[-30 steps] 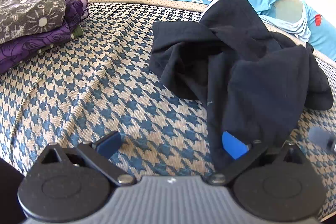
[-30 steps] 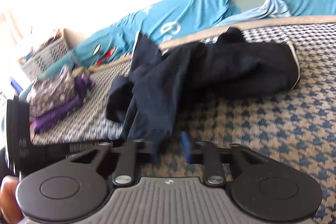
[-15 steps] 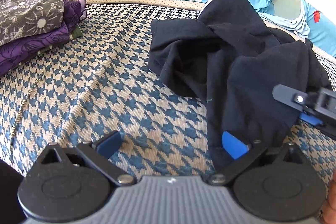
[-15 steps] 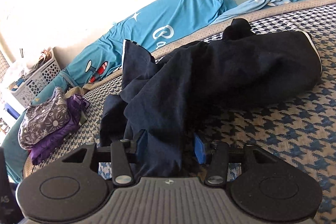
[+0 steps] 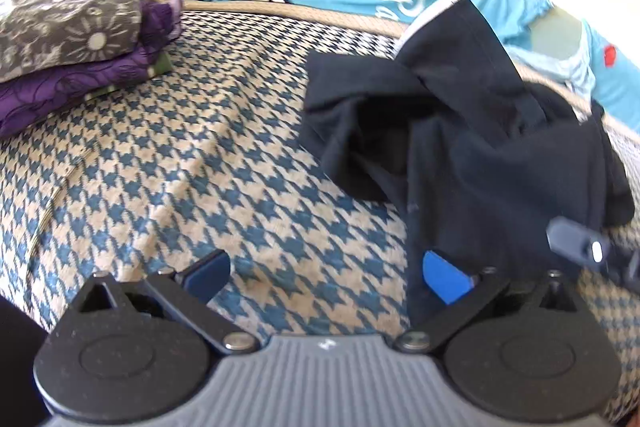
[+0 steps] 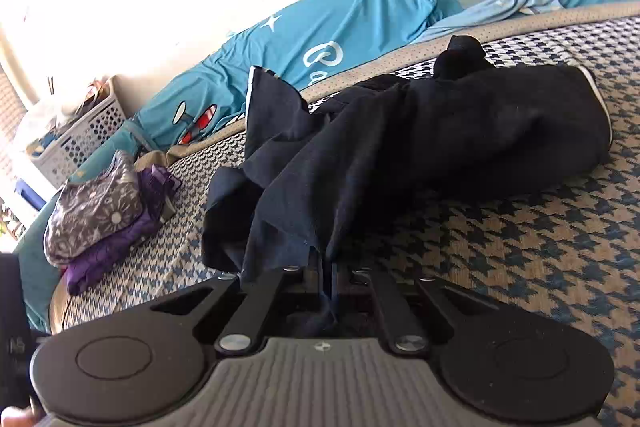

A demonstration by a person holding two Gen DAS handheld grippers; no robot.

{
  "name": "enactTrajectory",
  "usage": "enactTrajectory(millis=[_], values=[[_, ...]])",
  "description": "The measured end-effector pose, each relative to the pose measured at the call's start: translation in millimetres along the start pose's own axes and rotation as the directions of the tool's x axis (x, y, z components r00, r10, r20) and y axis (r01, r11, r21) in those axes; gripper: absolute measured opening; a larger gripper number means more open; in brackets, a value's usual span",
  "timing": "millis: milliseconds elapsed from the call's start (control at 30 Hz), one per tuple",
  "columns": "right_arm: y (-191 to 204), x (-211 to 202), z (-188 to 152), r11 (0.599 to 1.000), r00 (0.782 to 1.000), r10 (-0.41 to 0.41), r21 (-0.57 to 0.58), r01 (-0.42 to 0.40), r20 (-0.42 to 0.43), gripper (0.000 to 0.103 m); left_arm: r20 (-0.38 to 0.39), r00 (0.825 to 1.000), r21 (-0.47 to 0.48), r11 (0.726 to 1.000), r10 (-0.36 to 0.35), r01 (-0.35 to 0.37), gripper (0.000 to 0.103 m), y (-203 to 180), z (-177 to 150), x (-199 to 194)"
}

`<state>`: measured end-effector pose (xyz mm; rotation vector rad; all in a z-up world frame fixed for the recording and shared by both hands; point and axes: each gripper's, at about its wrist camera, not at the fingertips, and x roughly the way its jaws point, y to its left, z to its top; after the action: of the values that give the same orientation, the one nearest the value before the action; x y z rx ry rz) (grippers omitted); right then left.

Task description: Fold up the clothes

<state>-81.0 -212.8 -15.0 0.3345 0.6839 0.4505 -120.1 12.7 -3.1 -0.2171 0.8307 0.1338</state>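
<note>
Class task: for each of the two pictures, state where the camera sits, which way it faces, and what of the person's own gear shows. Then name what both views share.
Left wrist: sits on the left gripper, looking down across the houndstooth bed cover at the black garment; its open fingers show, and the right gripper enters at right.
Right wrist: sits on the right gripper, facing the same garment, its jaws shut on a fabric edge.
Shared: garment, folded pile, blue bedding, white basket.

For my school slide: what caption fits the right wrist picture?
Right gripper pinches the edge of a crumpled dark garment on the houndstooth bed.
</note>
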Motion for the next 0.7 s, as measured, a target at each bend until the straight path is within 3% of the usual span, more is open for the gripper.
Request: enactTrajectory(millis=[333, 700], values=[[20.5, -24.9, -41.7, 0.989, 0.995, 0.014, -0.148, -0.028, -0.098, 0.005, 0.038, 0.999, -0.024, 1.000, -0.006, 0.007, 0.103, 4.2, 5.6, -7.1], [38.4, -38.1, -81.3, 0.965, 0.973, 0.051, -0.240, -0.106, -0.224, 0.003, 0.030, 0.999, 0.024, 0.999, -0.041, 0.040, 0.103, -9.3, -0.4, -7.0]])
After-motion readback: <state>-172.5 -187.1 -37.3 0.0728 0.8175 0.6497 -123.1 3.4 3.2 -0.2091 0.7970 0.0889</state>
